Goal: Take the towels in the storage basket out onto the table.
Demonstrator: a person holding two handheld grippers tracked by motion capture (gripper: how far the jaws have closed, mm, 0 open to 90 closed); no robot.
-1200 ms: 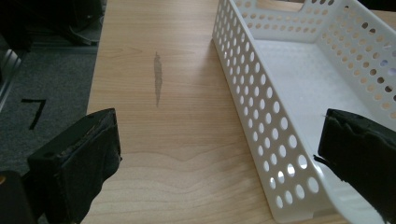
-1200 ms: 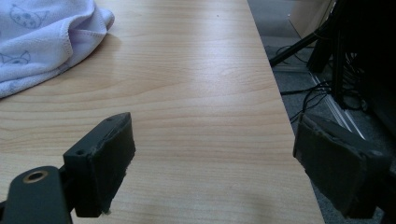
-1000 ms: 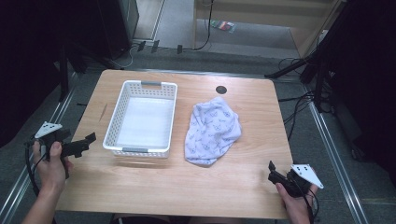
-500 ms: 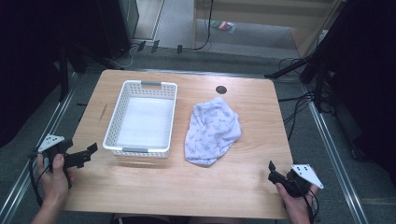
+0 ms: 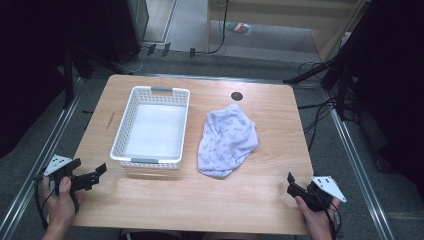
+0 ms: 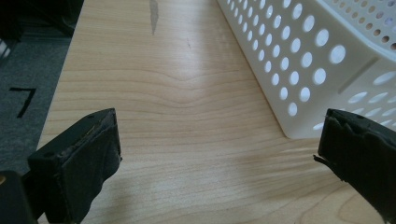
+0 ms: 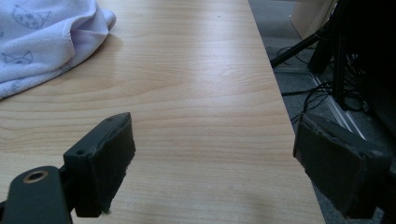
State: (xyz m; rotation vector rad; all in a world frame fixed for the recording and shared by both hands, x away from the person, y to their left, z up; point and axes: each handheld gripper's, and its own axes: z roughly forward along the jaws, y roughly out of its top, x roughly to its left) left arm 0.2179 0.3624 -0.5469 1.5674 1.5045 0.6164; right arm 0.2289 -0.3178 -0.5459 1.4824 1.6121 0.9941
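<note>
A white perforated plastic basket stands empty on the left half of the wooden table. To its right lies a crumpled pale lilac cloth with a small animal print. My left gripper is held open near the table's front left edge, short of the basket's near corner. In the left gripper view the left gripper has bare wood between its jaws and the basket wall at the right. My right gripper is open at the front right corner. In the right gripper view the right gripper frames bare wood, with the cloth at the upper left.
A dark round hole sits in the tabletop behind the cloth. Metal rails run along both sides of the table. Cables and dark stands crowd the floor at the right. The table's right edge lies just beside the right gripper.
My left gripper has drawn back toward the table's front left edge, away from the basket. The right gripper, basket and cloth have not moved.
</note>
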